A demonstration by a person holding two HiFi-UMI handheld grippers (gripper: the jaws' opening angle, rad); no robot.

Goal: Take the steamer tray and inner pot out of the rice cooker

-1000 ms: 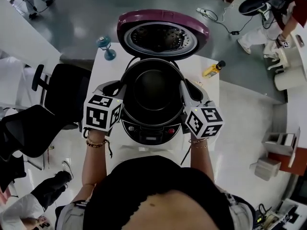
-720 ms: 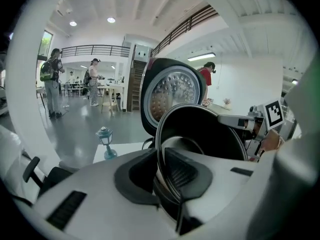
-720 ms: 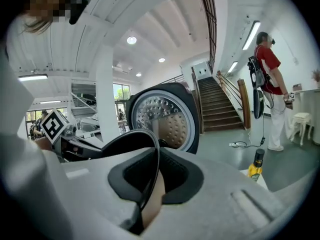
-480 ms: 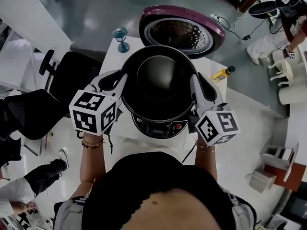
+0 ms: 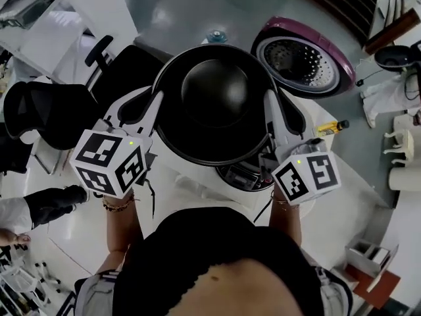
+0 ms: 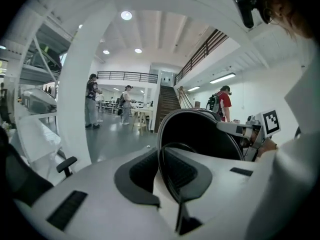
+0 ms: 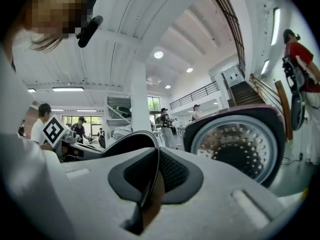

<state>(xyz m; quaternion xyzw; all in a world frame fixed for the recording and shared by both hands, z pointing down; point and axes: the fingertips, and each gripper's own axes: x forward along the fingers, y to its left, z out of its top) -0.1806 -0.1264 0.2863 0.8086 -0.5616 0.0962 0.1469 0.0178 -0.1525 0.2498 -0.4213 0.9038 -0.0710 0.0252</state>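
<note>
Since a second ago the inner pot [image 5: 217,101] has come up out of the rice cooker [image 5: 248,176] and now fills the middle of the head view, held in the air between the two tools, while the cooker's front edge peeks out from under it at 5 o'clock. The left gripper [image 5: 155,108] clamps the pot's rim at 9 o'clock and the right gripper [image 5: 270,108] clamps it at 3 o'clock. The head view gives only that layout. Each gripper view shows the grip itself: the thin dark rim runs edge-on between the ribbed pads, with both jaws closed onto it. The cooker's open purple lid [image 5: 304,58] stands at 2 o'clock from the pot. The right gripper view shows the lid's perforated inner plate face-on at 3 o'clock, but the left gripper view has no sight of the lid, since the pot's dark wall fills that side. Each gripper view also catches the other tool's marker cube across the pot. On the white table [image 5: 176,171] a yellow bottle [image 5: 332,127] lies at 3 o'clock from the pot, and a small blue object [image 5: 216,36] shows at 12 o'clock. People standing in the hall appear only in the gripper views.
</note>
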